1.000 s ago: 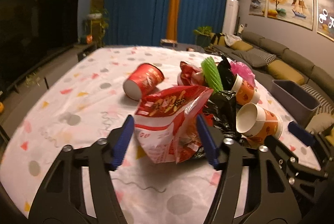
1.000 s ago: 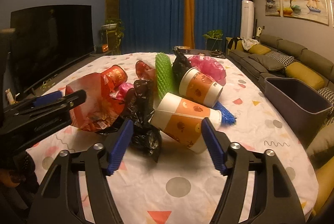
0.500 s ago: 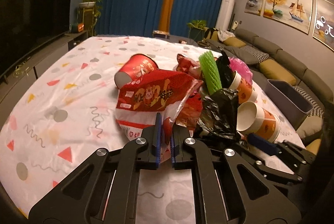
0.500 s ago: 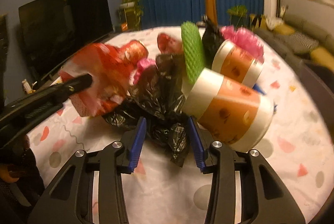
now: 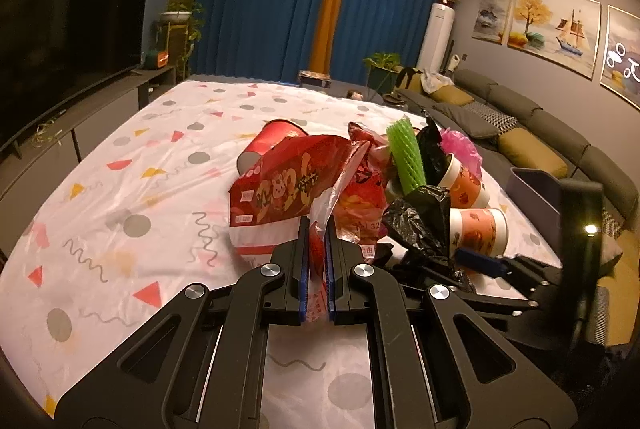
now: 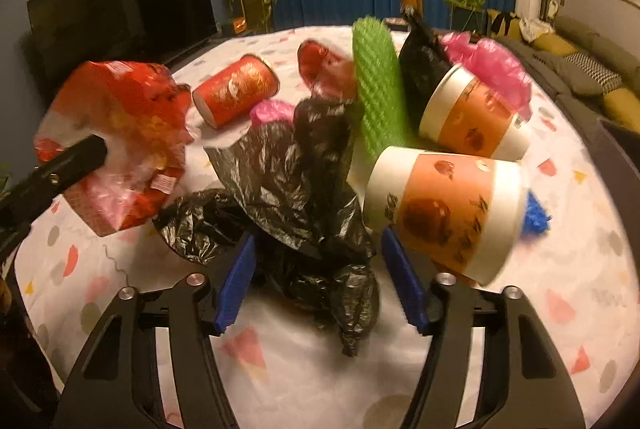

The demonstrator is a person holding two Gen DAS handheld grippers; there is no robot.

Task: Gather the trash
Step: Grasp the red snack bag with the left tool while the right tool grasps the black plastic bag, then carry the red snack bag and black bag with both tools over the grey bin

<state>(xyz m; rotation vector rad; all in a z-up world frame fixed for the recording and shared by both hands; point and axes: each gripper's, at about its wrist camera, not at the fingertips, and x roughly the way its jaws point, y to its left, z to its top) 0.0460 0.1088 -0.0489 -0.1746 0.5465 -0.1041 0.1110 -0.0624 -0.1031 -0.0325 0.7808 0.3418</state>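
1. Two grippers work over one trash pile on a table covered with a patterned tablecloth [image 5: 120,189].
2. Left gripper [image 5: 314,261]: blue pads pressed together, pinching the lower edge of a red snack bag [image 5: 280,189], which sits at the left edge of the pile; in the right wrist view the same bag [image 6: 116,133] appears raised, left of the black plastic bag [image 6: 296,181].
3. A red paper cup [image 6: 236,93] lies on its side behind the black bag.
4. Right gripper [image 6: 320,281]: jaws spread, the black bag's crumpled lower part between them; contact with the pads cannot be confirmed.
5. Right of the black bag: a green foam net [image 6: 376,89], two orange-and-white paper cups [image 6: 448,205] on their sides, pink plastic [image 6: 492,65] behind.
6. Far right, a grey bin [image 5: 536,189] stands beside the table.
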